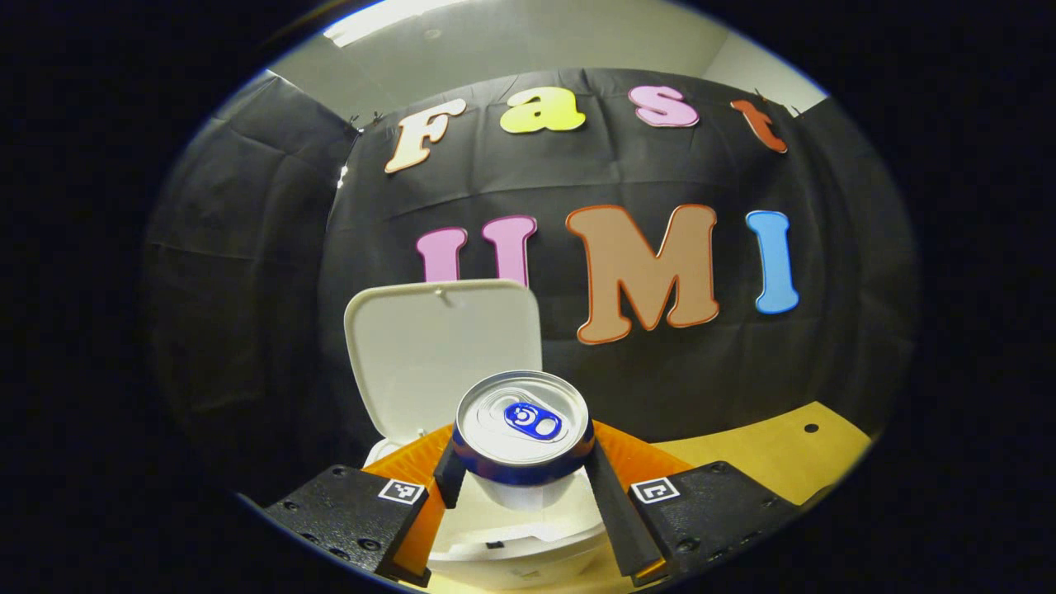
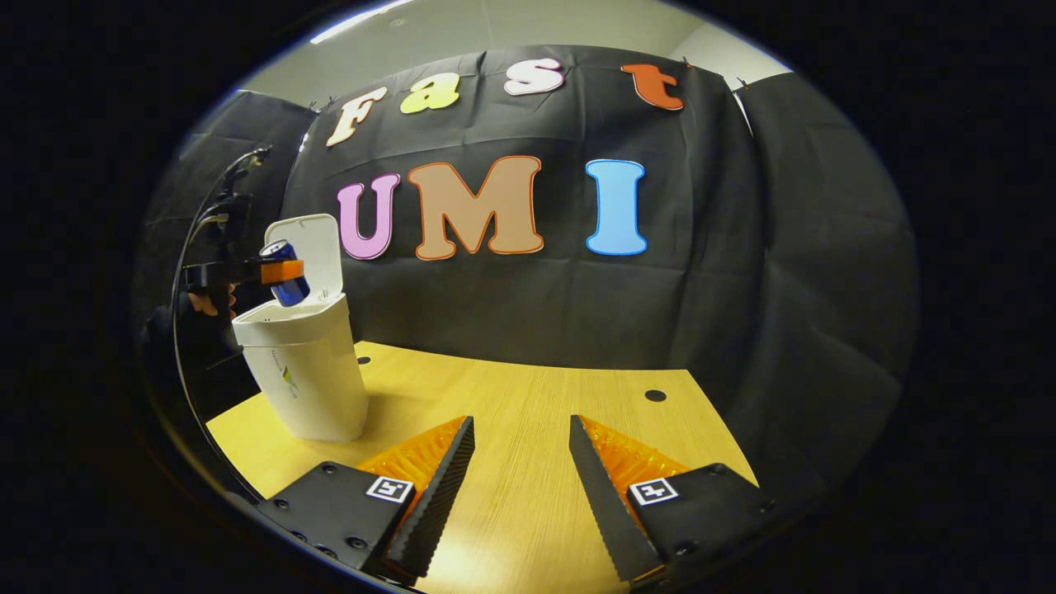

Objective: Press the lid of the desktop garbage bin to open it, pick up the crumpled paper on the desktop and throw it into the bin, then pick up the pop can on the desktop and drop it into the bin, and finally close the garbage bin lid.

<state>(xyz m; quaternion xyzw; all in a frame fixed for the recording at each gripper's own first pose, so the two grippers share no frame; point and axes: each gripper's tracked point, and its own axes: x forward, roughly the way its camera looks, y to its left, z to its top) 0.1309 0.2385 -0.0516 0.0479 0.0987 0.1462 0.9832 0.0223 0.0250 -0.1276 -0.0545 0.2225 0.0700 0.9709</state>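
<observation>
A blue pop can (image 1: pixel 523 429) with a silver top is clamped between both fingers of my left gripper (image 1: pixel 521 472), held above the mouth of the white garbage bin (image 1: pixel 511 544). The bin's lid (image 1: pixel 441 351) stands upright and open behind the can. In the right gripper view the same bin (image 2: pixel 307 371) stands at the table's left, its lid (image 2: pixel 318 247) raised, with the can (image 2: pixel 285 283) tilted just over the opening in the left gripper (image 2: pixel 276 272). My right gripper (image 2: pixel 520 462) hovers open over the wooden table with nothing between its fingers.
The wooden table (image 2: pixel 528 412) has small round holes (image 2: pixel 655 395) near its back edge. Black cloth walls close the booth behind and on both sides. A cable (image 2: pixel 186 247) hangs by the hand holding the left gripper.
</observation>
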